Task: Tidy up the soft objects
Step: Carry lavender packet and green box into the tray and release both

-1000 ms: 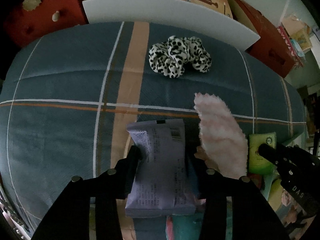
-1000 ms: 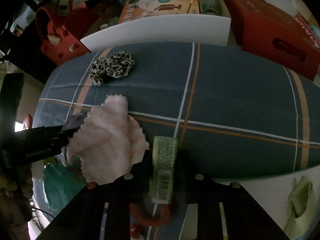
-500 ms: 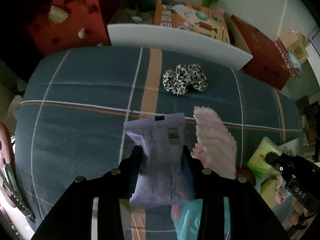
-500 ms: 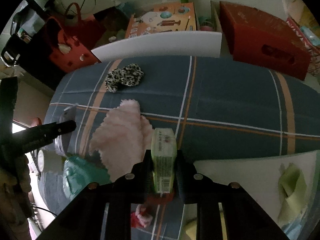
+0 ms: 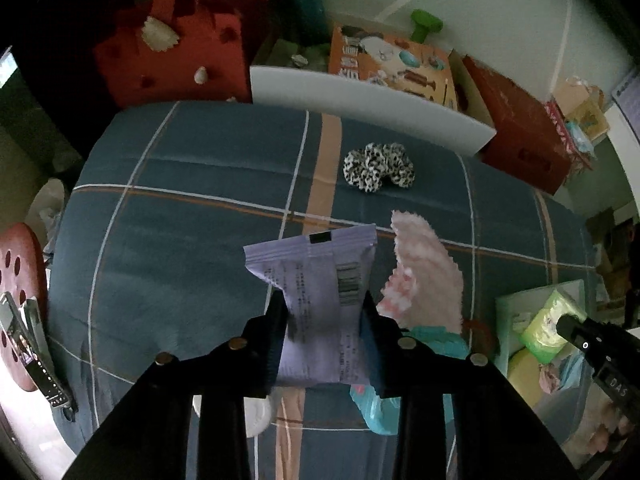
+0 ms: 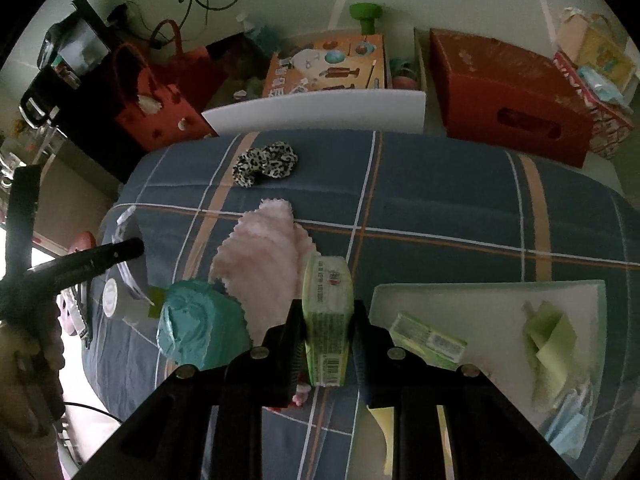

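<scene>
A purple packet (image 5: 320, 304) is clamped in the left gripper (image 5: 322, 320), whose jaws have just been closing, a green pack (image 6: 326, 320) is pinched in the right gripper (image 6: 326, 332), both above the bed's (image 5: 180, 248) near edge, with a pink cloth (image 5: 424, 280) beyond and a spotted scrunchie (image 5: 378, 167) by the far edge.

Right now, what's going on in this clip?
A person is sorting soft items on a plaid-covered surface, one tool per hand. The left tool, whose jaws have just been closing, grips a lilac tissue pack; the right tool clamps a green tissue pack edge-on. Both packs are held above the cover. A pink cloth and a leopard-print scrunchie lie on it, and a clear bin holds other items.
</scene>
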The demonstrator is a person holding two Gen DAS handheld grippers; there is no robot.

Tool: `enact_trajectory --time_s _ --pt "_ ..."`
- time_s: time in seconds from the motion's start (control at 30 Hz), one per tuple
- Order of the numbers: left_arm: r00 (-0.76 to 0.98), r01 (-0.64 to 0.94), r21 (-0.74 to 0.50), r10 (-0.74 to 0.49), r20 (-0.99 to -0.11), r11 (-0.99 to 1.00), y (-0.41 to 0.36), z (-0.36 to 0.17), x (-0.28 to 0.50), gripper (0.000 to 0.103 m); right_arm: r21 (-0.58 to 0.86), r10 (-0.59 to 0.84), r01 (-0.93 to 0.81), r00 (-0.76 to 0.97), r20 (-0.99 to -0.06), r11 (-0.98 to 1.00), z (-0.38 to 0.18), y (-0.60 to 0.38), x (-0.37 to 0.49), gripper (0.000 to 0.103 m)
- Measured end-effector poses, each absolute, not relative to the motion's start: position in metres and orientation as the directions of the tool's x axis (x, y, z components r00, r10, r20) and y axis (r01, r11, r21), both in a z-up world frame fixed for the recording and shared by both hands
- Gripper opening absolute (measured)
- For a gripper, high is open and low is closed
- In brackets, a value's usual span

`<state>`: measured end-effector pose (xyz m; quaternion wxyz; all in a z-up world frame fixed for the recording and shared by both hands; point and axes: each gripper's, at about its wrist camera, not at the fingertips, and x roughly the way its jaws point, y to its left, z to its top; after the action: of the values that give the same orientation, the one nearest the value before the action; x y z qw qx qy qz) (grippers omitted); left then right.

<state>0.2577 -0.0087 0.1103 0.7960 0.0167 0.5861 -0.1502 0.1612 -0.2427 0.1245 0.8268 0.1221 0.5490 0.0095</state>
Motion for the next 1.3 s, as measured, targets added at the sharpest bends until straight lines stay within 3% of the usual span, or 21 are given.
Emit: enact_trajectory --time_s 0.87,1.3 --pt "0.337 0.351 -0.145 -0.269 -0.902 0.925 -0.037 0.200 0.153 0.036 0.151 0.050 0.194 0.445 -0.894 0.969 0.185 -0.292 0.031 0.024" --pt "0.297 0.464 -0.138 -0.301 -0.906 0.875 -0.097 0.188 0.103 0.036 0.133 0.010 0.252 0.436 -0.900 0.959 0.172 -0.327 -0.006 0.024"
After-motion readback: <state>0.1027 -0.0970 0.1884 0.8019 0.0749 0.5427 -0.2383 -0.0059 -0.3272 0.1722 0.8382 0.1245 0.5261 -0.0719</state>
